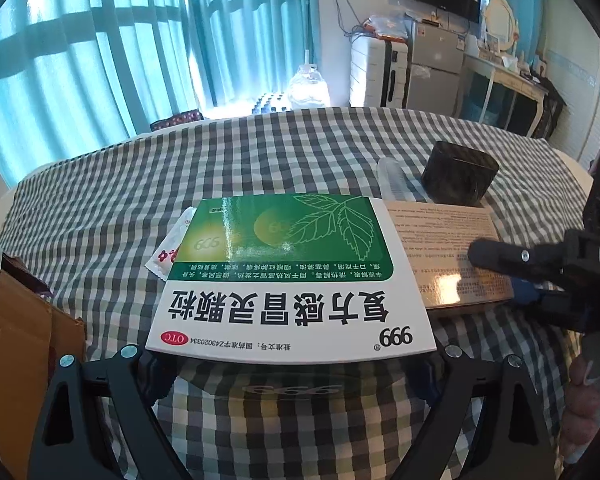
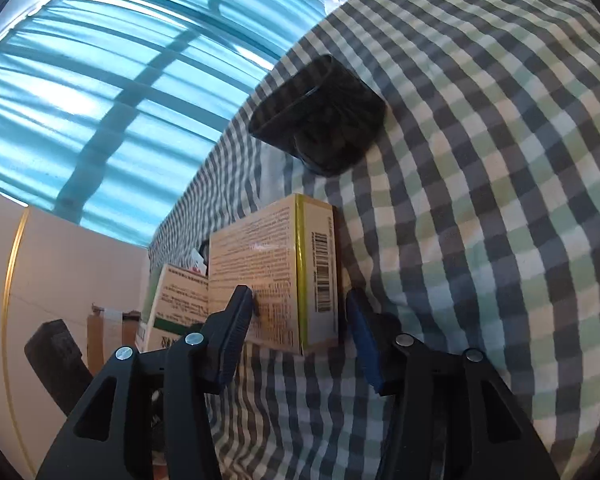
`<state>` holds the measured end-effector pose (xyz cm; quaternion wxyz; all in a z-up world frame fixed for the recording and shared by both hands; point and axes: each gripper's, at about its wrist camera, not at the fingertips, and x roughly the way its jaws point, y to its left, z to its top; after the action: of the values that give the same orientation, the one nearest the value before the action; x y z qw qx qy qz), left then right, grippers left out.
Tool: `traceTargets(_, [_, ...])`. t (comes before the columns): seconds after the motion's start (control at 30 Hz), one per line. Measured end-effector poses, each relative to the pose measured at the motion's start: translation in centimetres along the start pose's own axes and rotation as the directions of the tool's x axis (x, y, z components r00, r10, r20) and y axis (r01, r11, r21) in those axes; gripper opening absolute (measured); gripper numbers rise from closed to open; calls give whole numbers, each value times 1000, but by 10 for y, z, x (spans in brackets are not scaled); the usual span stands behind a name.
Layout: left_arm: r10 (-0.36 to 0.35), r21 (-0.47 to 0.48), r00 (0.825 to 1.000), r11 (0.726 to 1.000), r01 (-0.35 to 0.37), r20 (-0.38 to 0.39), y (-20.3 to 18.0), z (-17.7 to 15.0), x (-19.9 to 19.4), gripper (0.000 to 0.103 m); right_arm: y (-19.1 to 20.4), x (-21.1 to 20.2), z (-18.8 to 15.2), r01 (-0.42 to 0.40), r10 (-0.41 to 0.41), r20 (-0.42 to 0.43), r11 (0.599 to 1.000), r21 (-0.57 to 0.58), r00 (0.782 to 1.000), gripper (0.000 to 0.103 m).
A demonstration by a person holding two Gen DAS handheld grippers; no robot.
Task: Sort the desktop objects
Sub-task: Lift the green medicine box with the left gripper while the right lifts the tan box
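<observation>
sachet (image 1: pixel 168 254): thin crinkly white packet with red flowers, tucked half under the left edge of the green box, flat on the checked cloth

green box (image 1: pixel 288 276): big flat glossy carton, green and white. This is my landmark. It sits in the middle of the surface, near edge just between the left tool's fingers

left tool (image 1: pixel 292 354): jaws spread wide. Box edge is between them but I can't see the pads pressing, so I'd call it released

tan box (image 1: pixel 448 256): shiny printed cardboard, right of the green box and touching or nearly so. Right wrist view shows a yellow-green edge stripe and a barcode on its side

right tool (image 2: pixel 300 322): straddles the near corner of the tan box. One pad is on the printed face, the blue pad looks just clear of the barcode side, so not clenched yet I think

black tub (image 1: pixel 460 178): dark rounded container with a woven-looking sheen, behind the tan box. A clear ribbed plastic thing lies beside it

risk: slick cardboard plus a corner-only grip, so the tan box could twist or slip out. The soft, wrinkly cloth could drag along and nudge the green box.
</observation>
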<state>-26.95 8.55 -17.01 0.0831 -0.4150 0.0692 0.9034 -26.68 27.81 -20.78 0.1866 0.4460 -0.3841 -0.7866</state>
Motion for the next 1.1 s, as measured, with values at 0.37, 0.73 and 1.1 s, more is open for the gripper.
traceTargets(0.37, [2,-36,1000,999,-3,-20,15,-12,3,93,42,-23,-11,-31,38,57,991,-127,998,33])
traceTargets(0.73, [2,-44,1000,999,-1,5,31,-27,-8,93,94,9,-30,150,-116,137,950,-273,984,31])
traceTargets(1.1, [-26,-67,1000,997,26,10,37,-50,-53,92,128,-64,-58,585,-497,310,660,-471,810,29])
